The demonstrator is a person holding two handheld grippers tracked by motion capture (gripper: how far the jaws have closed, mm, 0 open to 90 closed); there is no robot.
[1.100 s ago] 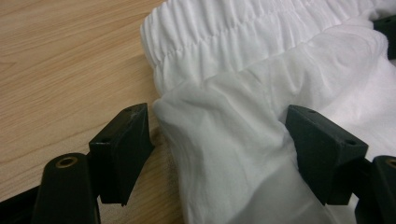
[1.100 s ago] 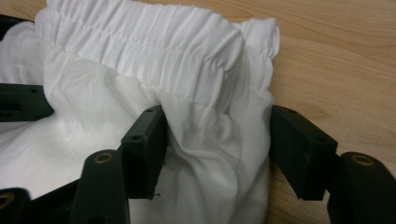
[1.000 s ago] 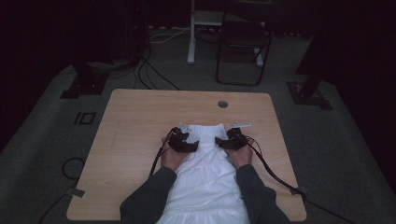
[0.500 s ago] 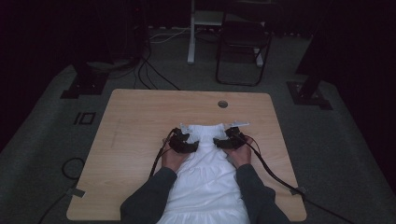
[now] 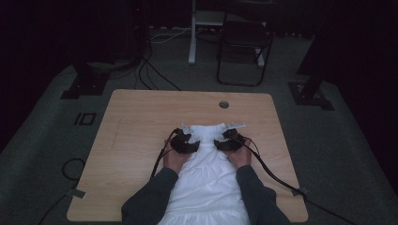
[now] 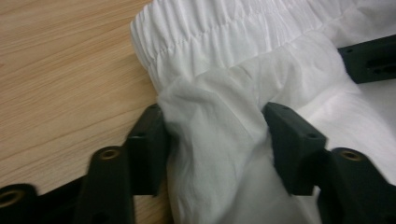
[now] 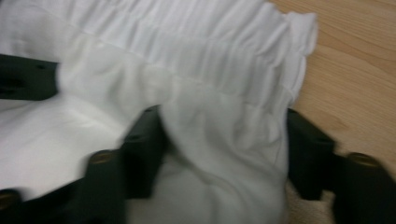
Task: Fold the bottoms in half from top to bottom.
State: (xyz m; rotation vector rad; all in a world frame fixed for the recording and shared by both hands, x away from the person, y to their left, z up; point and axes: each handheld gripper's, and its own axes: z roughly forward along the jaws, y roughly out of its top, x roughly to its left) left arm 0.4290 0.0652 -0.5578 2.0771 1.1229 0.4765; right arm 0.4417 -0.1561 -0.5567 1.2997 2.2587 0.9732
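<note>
From the high view we see a white garment (image 5: 209,173) lying on the near middle of the wooden table (image 5: 141,122), its gathered top edge pointing away from the person, with the left gripper (image 5: 187,143) and right gripper (image 5: 224,142) set on it side by side; a round hole (image 5: 224,104) sits in the tabletop beyond, and a folding chair (image 5: 244,47) and floor cables (image 5: 155,75) lie farther back. In the left gripper view we find a bunched fold of the white garment (image 6: 219,140) clenched between the jaws just below the elastic band, bare wood to the left and the right gripper (image 6: 369,58) at the upper right. In the right gripper view, which is blurred, we see the white garment (image 7: 219,140) pinched likewise, with the left gripper (image 7: 25,77) at the left edge.
</note>
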